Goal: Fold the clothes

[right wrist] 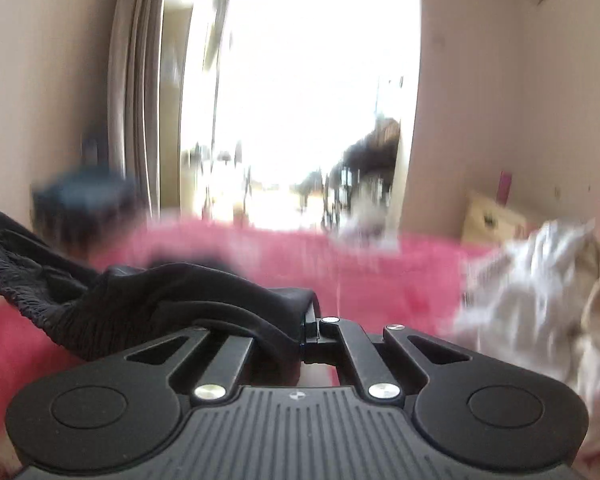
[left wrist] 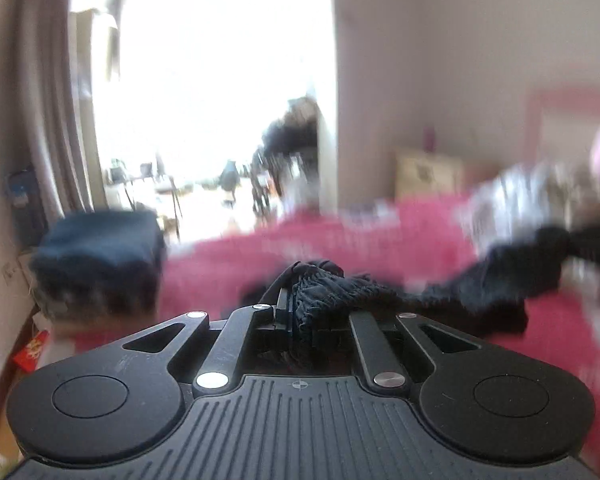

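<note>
Black, ribbed fabric fills the nearest part of both wrist views: a dark garment (left wrist: 332,300) is pinched at one end by the left gripper (left wrist: 296,312), whose fingers are clamped tight on a bunched, shirred edge. In the right wrist view the right gripper (right wrist: 308,320) has its fingers clenched on another part of the same black garment (right wrist: 148,300), which drapes leftwards over the left side of the tool and shows its gathered band at the far left. So the cloth hangs between the two hands, lifted clear of the pink bed cover (left wrist: 340,248) just beyond it.

Judging from this, the step in hand is the pick-up and spread: the piece has been caught at two points and raised so that it can be shaken out flat before any fold is made. The next move calls for drawing the hands apart until the fabric is taut and even, then lowering it onto a bare stretch of the bed cover without letting the gathered edge twist.

Farther back and to the right, a heap of pale clothes (right wrist: 540,280) lies on the bed, presumably waiting its turn. Beyond the bed stand a dark blue box-like seat (left wrist: 100,256), a grey curtain (left wrist: 52,112) and a bright doorway (left wrist: 212,92), all badly blurred.
</note>
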`<state>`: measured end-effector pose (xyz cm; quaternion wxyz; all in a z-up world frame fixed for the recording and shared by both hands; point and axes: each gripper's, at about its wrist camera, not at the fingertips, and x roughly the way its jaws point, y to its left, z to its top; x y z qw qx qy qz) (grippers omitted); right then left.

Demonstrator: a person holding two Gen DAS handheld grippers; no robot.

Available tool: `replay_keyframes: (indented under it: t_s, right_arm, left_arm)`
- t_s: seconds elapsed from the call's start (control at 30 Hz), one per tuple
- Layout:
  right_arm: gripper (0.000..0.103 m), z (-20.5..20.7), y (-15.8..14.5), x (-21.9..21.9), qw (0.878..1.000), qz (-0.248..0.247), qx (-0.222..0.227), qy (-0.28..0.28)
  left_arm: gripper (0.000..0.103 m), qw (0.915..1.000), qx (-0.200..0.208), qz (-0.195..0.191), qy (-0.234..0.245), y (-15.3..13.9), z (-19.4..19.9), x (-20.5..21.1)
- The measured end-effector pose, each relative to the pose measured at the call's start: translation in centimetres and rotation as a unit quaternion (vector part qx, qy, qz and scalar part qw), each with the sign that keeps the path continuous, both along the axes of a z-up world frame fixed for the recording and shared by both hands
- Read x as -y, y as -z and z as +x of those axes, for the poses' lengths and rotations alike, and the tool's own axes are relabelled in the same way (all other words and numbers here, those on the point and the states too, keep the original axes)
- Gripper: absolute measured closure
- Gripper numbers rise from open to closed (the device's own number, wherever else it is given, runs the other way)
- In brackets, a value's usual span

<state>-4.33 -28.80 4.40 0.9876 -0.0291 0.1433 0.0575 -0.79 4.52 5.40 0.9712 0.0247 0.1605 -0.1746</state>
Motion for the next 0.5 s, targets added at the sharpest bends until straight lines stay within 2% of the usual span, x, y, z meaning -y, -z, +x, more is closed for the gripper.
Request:
replay_keyframes:
  t_s: [0.1,0.3,0.5]
  right_arm:
    - [0.102,0.3,-4.6,0.1,0.998,0.02,0.054,-0.01]
    - [0.102,-0.8,-14.9,0.9,0.987,0.05,0.14,-0.059]
    - [0.101,-4.2,-23.5,2.0,0.971,0.075,0.19,-0.126]
  left_arm:
    - [0.097,0.998,0.041,-0.047,-0.014,-5.0,0.5,-1.2]
    - [0.097,0.9869,0.137,-0.085,-0.005,-14.1,-2.4,-2.4]
    - [0.097,0.9774,0.172,-0.122,0.008,-20.3,-6.5,-3.6]
